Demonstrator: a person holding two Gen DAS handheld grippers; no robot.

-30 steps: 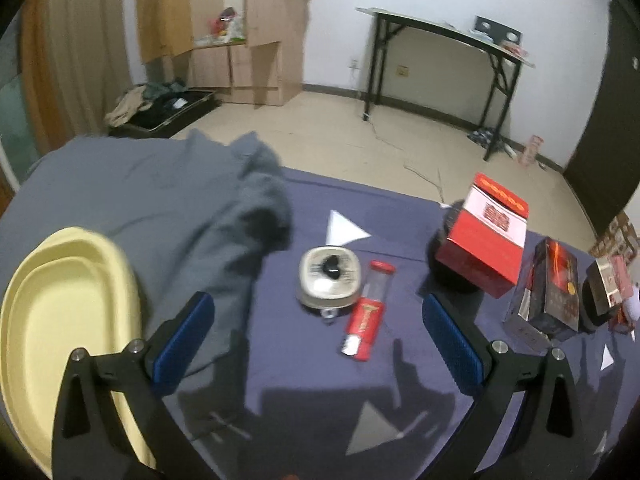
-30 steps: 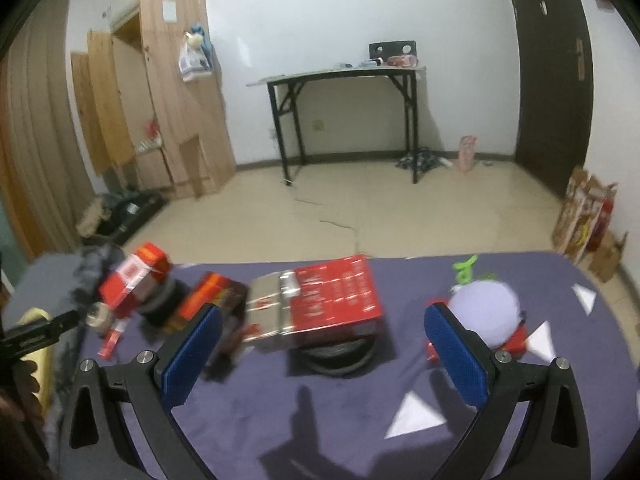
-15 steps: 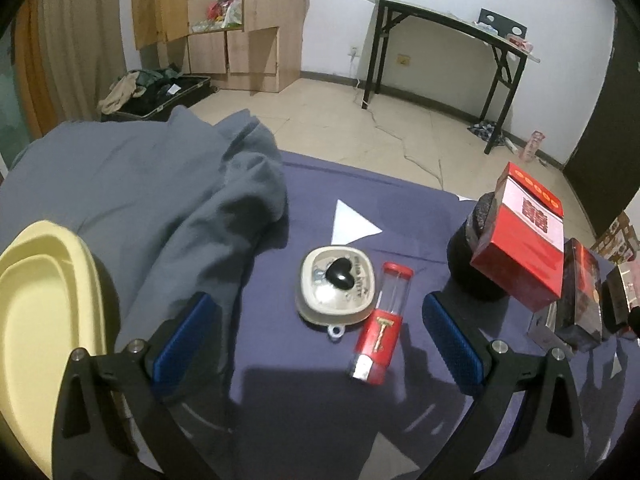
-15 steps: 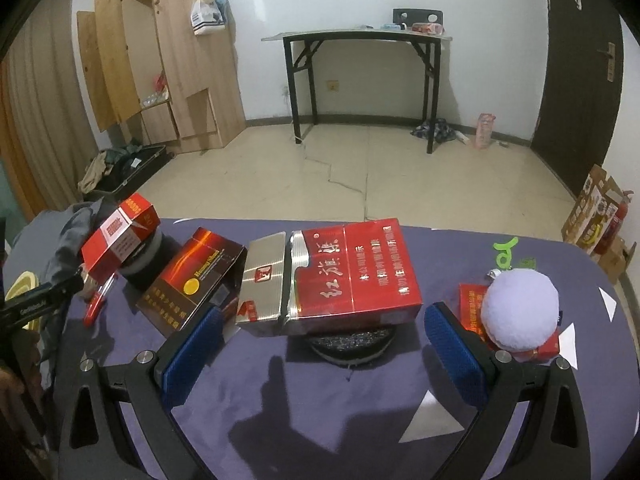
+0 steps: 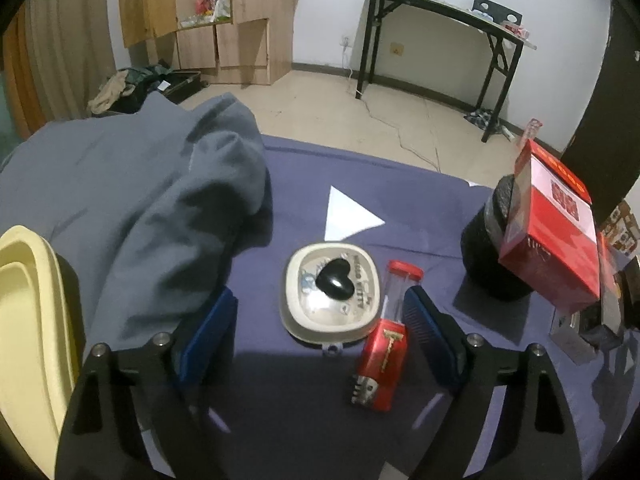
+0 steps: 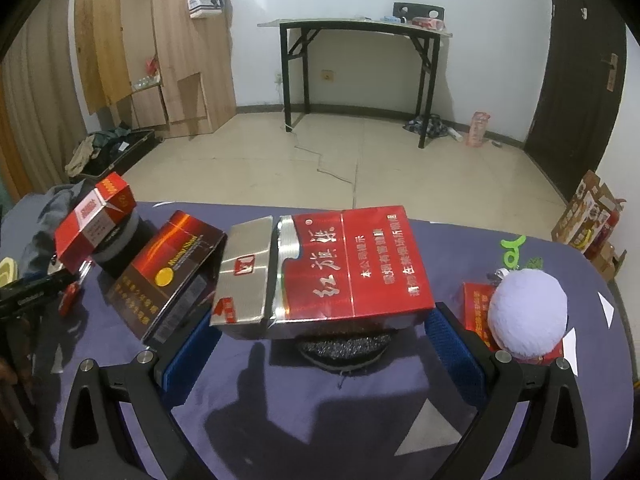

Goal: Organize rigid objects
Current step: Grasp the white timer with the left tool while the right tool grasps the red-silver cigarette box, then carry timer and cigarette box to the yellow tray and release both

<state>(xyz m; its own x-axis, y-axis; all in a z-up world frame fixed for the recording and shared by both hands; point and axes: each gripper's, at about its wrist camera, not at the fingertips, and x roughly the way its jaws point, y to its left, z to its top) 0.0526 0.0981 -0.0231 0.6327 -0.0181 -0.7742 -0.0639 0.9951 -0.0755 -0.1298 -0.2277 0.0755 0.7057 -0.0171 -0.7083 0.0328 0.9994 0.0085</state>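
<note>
My left gripper (image 5: 320, 328) is open, its blue pads either side of a cream rounded case with a black heart (image 5: 331, 292) and a red lighter-like tube (image 5: 390, 328) lying on the purple cloth. My right gripper (image 6: 320, 344) is open around a large red and silver cigarette carton (image 6: 324, 276) that rests on a dark round object (image 6: 344, 348). A dark red box (image 6: 168, 272) leans to its left. A smaller red box (image 6: 94, 220) rests tilted on a black round thing; it also shows in the left wrist view (image 5: 552, 224).
A yellow tray (image 5: 24, 320) lies at the left edge. A grey garment (image 5: 152, 192) is heaped on the table's left. A lilac ball (image 6: 528, 316) sits on a small red box at the right. The table's far edge drops to the floor.
Both grippers have moved forward and lower. The case and tube now sit between my left pads. The large carton now sits between my right pads.
</note>
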